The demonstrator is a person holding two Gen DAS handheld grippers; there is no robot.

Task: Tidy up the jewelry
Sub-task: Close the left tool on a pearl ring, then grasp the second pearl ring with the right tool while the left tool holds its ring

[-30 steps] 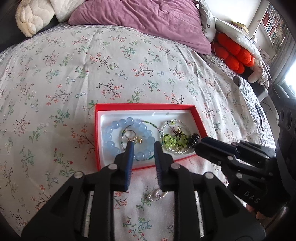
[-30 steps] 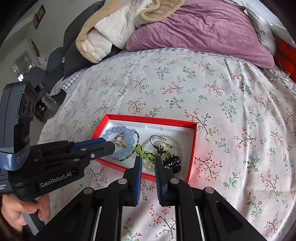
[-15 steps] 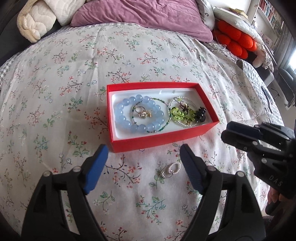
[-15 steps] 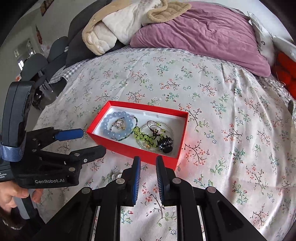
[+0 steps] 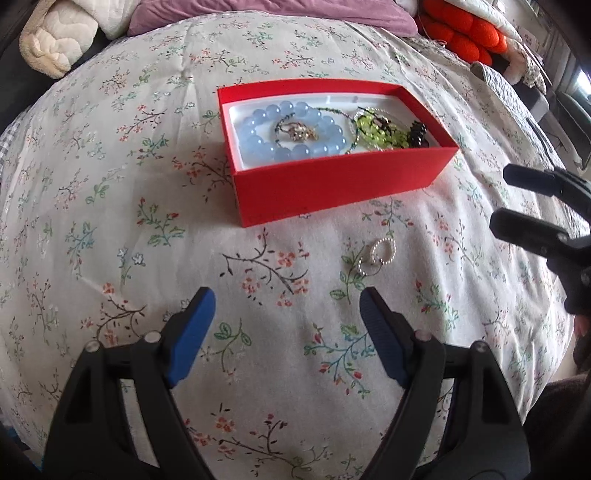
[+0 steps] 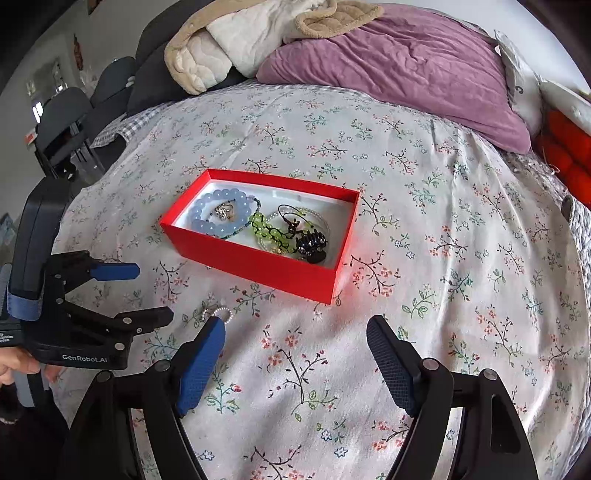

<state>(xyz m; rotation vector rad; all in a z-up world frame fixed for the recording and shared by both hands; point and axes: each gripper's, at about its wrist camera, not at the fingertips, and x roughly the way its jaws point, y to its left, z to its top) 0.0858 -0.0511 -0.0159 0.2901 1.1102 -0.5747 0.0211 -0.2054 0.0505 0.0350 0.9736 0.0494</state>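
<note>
A red box (image 5: 332,184) with a white lining sits on the floral bedspread. It holds a pale blue bead bracelet (image 5: 258,142), a small gold piece (image 5: 301,132), a green bead bracelet (image 5: 380,133) and a black clip (image 5: 417,131). A small pearl piece (image 5: 376,254) lies on the spread in front of the box, also in the right wrist view (image 6: 218,314). My left gripper (image 5: 286,299) is open and empty, short of the pearl piece. My right gripper (image 6: 295,328) is open and empty, right of it. The box also shows in the right wrist view (image 6: 255,258).
A purple pillow (image 6: 399,70) and cream quilts (image 6: 221,44) lie at the head of the bed. An orange cushion (image 5: 461,33) sits at the far right. Dark chairs (image 6: 62,125) stand beyond the left bed edge.
Both grippers have drawn back from the box and come lower. The left gripper opened first, leaving the gold piece in the box; the right gripper has just opened.
</note>
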